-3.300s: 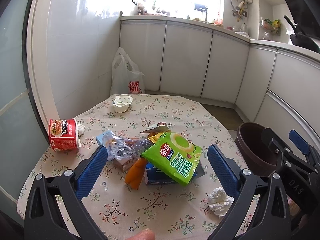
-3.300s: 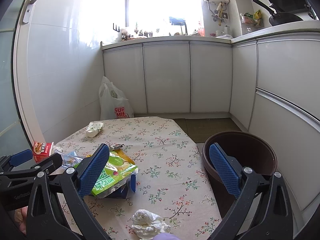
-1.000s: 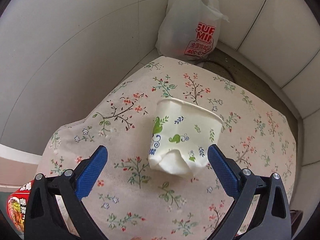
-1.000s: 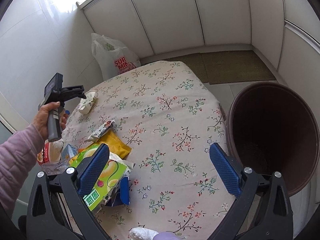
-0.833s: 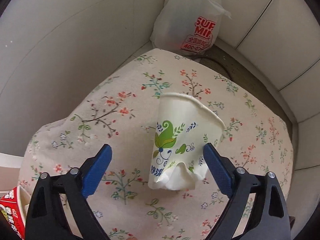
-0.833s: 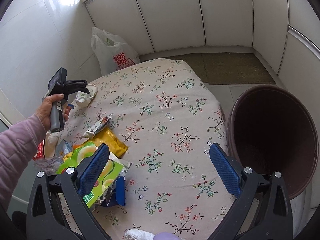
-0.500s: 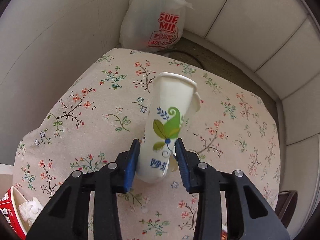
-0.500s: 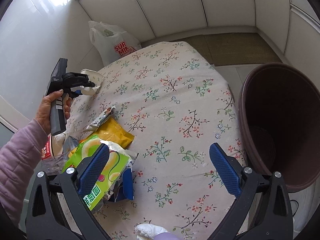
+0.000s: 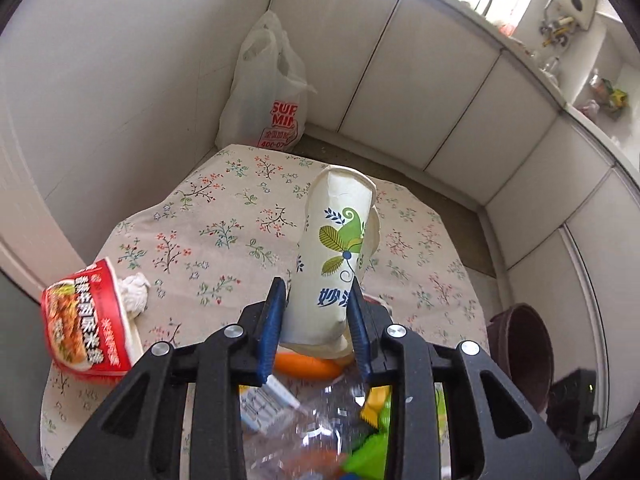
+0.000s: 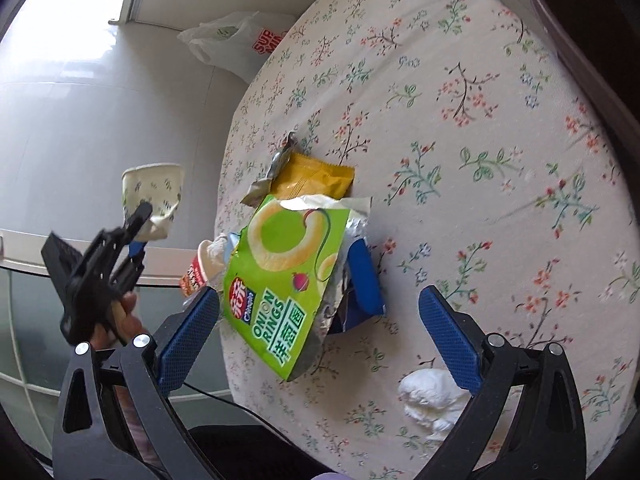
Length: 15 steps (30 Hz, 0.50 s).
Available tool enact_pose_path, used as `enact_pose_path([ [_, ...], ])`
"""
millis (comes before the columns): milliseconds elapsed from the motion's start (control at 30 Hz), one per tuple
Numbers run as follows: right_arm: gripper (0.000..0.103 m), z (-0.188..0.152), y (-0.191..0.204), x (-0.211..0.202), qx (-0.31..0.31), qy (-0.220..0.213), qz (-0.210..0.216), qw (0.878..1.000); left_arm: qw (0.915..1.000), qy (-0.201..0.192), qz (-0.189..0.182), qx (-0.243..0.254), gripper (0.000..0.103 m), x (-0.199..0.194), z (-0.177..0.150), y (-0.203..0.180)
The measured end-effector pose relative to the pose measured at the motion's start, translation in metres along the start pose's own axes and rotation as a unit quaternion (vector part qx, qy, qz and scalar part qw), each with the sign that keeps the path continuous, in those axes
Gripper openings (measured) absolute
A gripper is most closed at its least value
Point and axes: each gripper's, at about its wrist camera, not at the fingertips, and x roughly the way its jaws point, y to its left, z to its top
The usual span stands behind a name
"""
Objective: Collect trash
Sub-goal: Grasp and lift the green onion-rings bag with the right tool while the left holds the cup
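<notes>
Meanwhile, left hand-held gripper [image 9: 316,322] clamps paper cup [image 9: 334,256]; right hand-held gripper [image 10: 316,332] gapes over "ONION RINGS" bag [image 10: 286,276].

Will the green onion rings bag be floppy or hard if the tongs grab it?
Probably floppy: the onion rings bag is thin foil, torn open and crinkled at its top. It likely weighs very little, since it lies flat and looks empty. Its shiny skin might slip between the open right tongs, so a pinch on a crumpled edge seems safer.
</notes>
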Motion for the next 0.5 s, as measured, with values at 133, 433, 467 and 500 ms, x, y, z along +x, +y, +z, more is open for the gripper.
enact_pose_path([
  [133,0.089,-0.014,0.002,0.006,0.028,0.016,0.035,0.999,0.9988,-0.033,-0.034,-0.011,0.031,-0.044,-0.047,0.011],
  [433,0.088,-0.051,0.004,0.023,0.122,0.065,0.149,0.979,0.9921,-0.109,-0.059,0.020,0.031,-0.091,-0.063,0.000],
  [467,0.088,-0.055,0.004,0.027,0.126,0.066,0.150,0.978,0.9922,-0.108,-0.060,0.019,0.031,-0.089,-0.062,-0.001],
  [500,0.088,-0.057,0.004,0.031,0.130,0.062,0.150,0.978,0.9925,-0.104,-0.062,0.019,0.031,-0.087,-0.062,0.000],
])
